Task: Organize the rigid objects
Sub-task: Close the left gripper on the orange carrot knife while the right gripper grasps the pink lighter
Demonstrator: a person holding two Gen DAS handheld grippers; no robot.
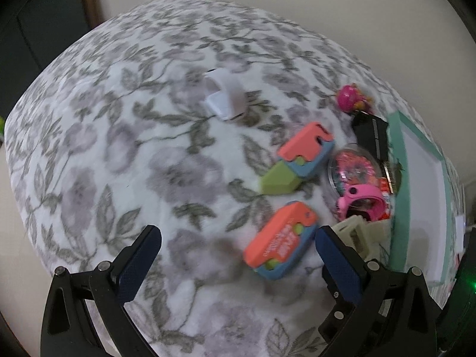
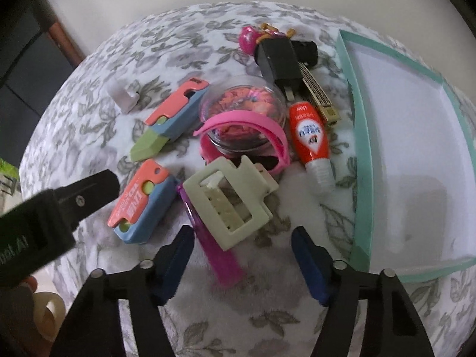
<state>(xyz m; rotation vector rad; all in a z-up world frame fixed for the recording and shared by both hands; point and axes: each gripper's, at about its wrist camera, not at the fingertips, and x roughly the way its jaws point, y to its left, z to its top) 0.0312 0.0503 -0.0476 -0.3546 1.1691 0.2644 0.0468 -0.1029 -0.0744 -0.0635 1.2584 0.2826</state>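
Small objects lie on a floral blanket. Two coral-and-blue toy knives: a closed one [image 1: 279,242] [image 2: 142,202] and one with its green blade out [image 1: 300,157] [image 2: 168,119]. My left gripper [image 1: 238,238] is open, just left of the closed knife. My right gripper [image 2: 242,238] is open over a cream hair claw [image 2: 232,199] and a magenta strip [image 2: 220,255]. A pink band [image 2: 247,136], a clear round case [image 2: 241,101], an orange glue bottle [image 2: 311,136] and a black charger [image 2: 279,59] lie beyond.
A teal-rimmed white tray [image 2: 361,148] [image 1: 400,163] sits at the right. A white clip [image 1: 223,98] [image 2: 125,95] and a pink figure [image 1: 349,96] [image 2: 248,37] lie farther back. The left gripper's black body [image 2: 56,208] crosses the right wrist view at left.
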